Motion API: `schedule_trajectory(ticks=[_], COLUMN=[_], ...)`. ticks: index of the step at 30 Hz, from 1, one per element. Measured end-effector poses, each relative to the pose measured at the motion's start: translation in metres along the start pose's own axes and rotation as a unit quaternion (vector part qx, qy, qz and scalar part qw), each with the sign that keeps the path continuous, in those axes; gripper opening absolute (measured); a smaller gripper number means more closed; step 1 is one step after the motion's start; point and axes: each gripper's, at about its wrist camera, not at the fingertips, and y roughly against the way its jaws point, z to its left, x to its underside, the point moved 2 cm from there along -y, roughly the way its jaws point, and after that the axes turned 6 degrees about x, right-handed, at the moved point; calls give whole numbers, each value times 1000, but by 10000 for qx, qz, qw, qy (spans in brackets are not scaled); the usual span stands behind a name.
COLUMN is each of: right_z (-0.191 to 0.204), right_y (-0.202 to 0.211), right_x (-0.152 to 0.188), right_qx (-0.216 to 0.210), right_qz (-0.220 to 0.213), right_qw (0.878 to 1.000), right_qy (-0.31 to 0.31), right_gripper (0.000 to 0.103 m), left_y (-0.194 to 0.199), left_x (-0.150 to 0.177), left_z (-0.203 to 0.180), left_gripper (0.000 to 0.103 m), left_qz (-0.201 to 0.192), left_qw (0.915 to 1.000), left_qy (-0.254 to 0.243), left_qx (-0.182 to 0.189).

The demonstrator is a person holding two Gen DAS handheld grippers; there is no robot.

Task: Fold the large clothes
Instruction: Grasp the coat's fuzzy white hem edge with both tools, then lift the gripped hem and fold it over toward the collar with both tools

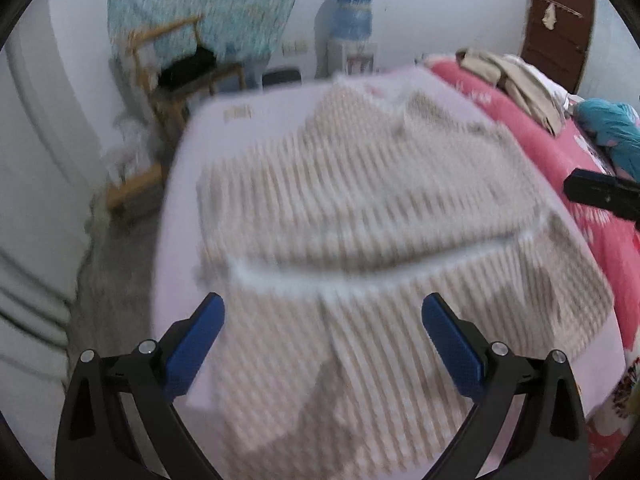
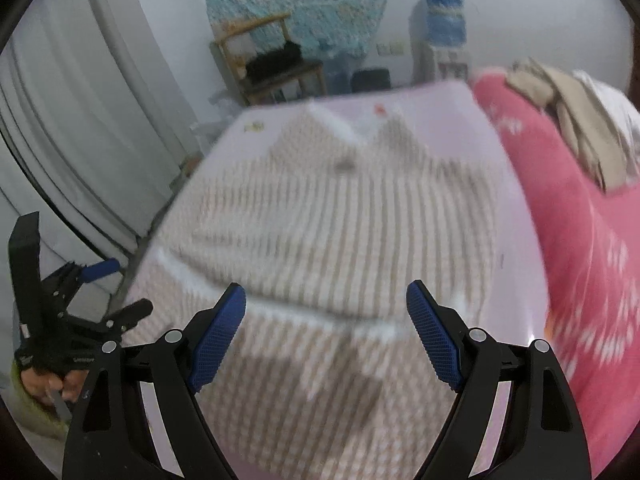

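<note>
Both my grippers hover over a striped shirt (image 1: pixel 360 208) spread flat on a white table (image 1: pixel 224 128).

My left gripper (image 1: pixel 323 340) and right gripper (image 2: pixel 326 332) are spread wide, holding nothing, above the shirt's near hem. A pink bed (image 2: pixel 592 240) lies just right of the table.

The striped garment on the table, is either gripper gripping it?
No: the striped garment lies flat, both the left gripper and right gripper open above it.

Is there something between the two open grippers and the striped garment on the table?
Nothing visible. The left gripper and the right gripper are both open just above the striped garment, which lies spread on the white table; nothing lies on it.
</note>
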Motion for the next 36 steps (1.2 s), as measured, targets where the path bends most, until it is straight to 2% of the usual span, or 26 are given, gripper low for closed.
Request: schedule_trajectory(ticks=[3, 5, 9, 12, 16, 20, 22, 23, 24, 25, 26, 28, 31, 34, 36], right_z=[-13, -21, -36, -53, -77, -93, -96, -97, -98, -99, -99, -97, -89, -76, -67], right_y=[-4, -15, -58, -110, -175, -223, -242, -249, -253, -254, -252, -237, -202, -155, -129], right_x=[-47, -78, -134, -170, -196, -205, -203, -202, -200, -198, -197, -196, -193, -177, -161], right_qx=[-264, -458, -591, -553, -429, -284, -283, -315, -333, -271, -220, -416, -682, -933, -987], right_qz=[-142, -143, -15, 303, 814, 1244, 1487, 1613, 1681, 1729, 1735, 1594, 1319, 1053, 914], right_qw=[9995, 9986, 9973, 9949, 9871, 9795, 9749, 9724, 9710, 9707, 9714, 9746, 9814, 9869, 9897], right_qy=[-121, -203, -433, -785, -1309, -1558, -1632, -1658, -1665, -1649, -1606, -1515, -1220, -791, -480], right_gripper=[80, 80, 80, 80, 79, 67, 59, 50, 35, 28, 15, 11, 9, 9, 10], left_y=[-5, -22, -72, -122, -194, -242, -251, -255, -258, -258, -256, -248, -216, -173, -139], left_x=[-52, -92, -160, -207, -252, -262, -256, -255, -253, -250, -249, -247, -245, -236, -218], left_z=[16, 22, 28, 30, 35, 34, 33, 34, 35, 36, 35, 33, 26, 22, 17], left_gripper=[97, 97, 97, 97, 92, 83, 69, 64, 55, 42, 32, 21, 14, 13, 13], left_qz=[-419, -598, -603, -441, 144, 669, 794, 846, 890, 869, 841, 807, 601, 346, 188], left_qw=[9991, 9979, 9969, 9947, 9872, 9810, 9789, 9776, 9755, 9727, 9709, 9732, 9768, 9782, 9783], left_qy=[-66, -92, 122, 432, 1094, 1384, 1466, 1520, 1590, 1668, 1693, 1559, 1216, 839, 492], left_qx=[70, 219, 498, 823, 1152, 1184, 1185, 1189, 1229, 1358, 1473, 1484, 1658, 1869, 2002])
